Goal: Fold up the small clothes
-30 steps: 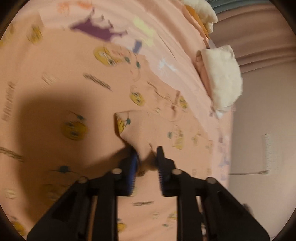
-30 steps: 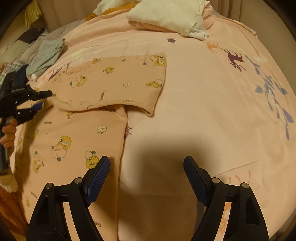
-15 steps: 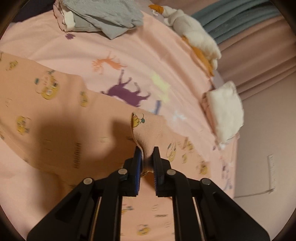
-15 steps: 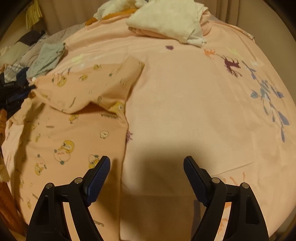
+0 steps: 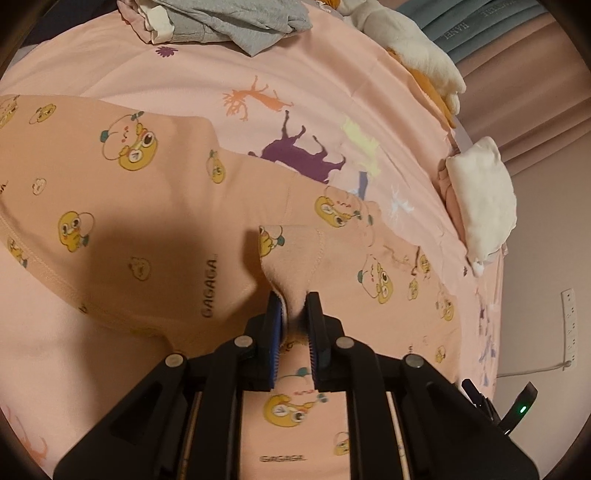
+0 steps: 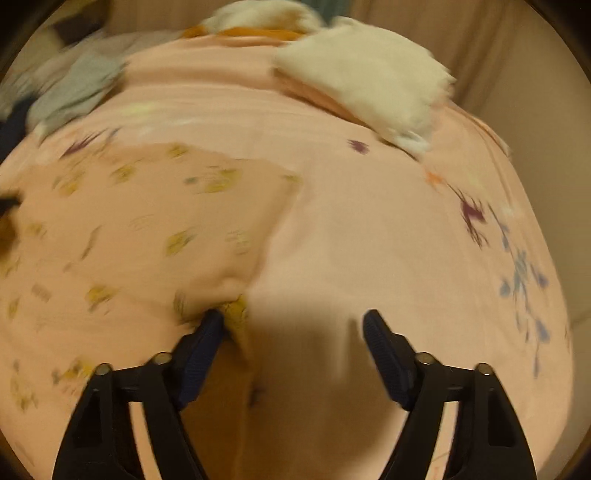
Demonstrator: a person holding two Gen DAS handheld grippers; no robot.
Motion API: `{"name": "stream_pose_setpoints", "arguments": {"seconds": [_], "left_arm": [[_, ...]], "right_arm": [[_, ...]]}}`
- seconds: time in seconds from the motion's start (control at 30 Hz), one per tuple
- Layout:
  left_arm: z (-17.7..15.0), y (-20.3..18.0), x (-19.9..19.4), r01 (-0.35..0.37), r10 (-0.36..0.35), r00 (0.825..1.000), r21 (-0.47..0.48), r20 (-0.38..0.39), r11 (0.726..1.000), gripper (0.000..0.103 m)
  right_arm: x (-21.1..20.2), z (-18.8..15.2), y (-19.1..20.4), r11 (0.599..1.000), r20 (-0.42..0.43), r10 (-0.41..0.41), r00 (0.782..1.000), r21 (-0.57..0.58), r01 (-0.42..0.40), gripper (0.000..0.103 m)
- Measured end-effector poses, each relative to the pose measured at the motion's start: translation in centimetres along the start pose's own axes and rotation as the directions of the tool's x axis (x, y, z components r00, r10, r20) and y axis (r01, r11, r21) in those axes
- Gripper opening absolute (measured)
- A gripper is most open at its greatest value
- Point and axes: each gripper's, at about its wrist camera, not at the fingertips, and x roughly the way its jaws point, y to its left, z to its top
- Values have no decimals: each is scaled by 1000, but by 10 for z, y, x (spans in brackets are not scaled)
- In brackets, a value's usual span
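The right claw (image 6: pixel 291 321) has dropped to the peach garment's (image 5: pixel 155 229) edge since a moment ago, jaws spread wide with nothing between them, one finger touching the cloth. The garment lies spread on the pink bed sheet (image 5: pixel 295 74). The left claw (image 5: pixel 293 306) pinches a raised fold, nearly closed.

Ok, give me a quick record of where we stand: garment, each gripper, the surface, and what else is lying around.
garment: peach duck-print garment, spread on the bed, one part lifted
left gripper: shut on a pinched corner of the garment
right gripper: open, its left finger against the garment's edge; view blurred
surface: pink animal-print sheet
nearby: grey clothes pile at the far edge; folded white and pink stack to the right
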Motion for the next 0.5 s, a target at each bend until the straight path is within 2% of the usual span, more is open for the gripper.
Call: {"name": "stream_pose_setpoints", "arguments": {"seconds": [0.03, 0.1, 0.13, 0.2, 0.23, 0.33, 0.43, 0.5], "left_arm": [[0, 2, 1, -5, 5, 1000, -2, -6, 1000, 13], [-3, 12, 6, 10, -11, 1000, -41, -27, 999, 16], [-4, 15, 6, 17, -19, 999, -59, -28, 998, 17], [-4, 22, 3, 37, -40, 999, -95, -31, 995, 21], [-3, 24, 0, 52, -55, 998, -111, -30, 993, 21], [3, 30, -23, 18, -17, 1000, -123, 10, 992, 19], [10, 41, -52, -26, 32, 998, -111, 52, 993, 42], [12, 53, -70, -79, 91, 990, -113, 105, 991, 58]], "right_arm": [[3, -3, -17, 993, -12, 68, 998, 95, -67, 75], [9, -12, -44, 953, -6, 182, 983, 248, -175, 74], [12, -16, -54, 934, 0, 203, 979, 300, -193, 73], [10, -20, -57, 950, -2, 137, 991, 282, -131, 58], [9, -22, -52, 972, -13, 69, 998, 224, -65, 58], [4, -26, -44, 988, -17, 30, 999, 155, -27, 58], [-2, -26, -52, 975, -30, 78, 996, 212, -70, 59], [-12, -18, -58, 938, 4, 192, 981, 293, -185, 59]]}}
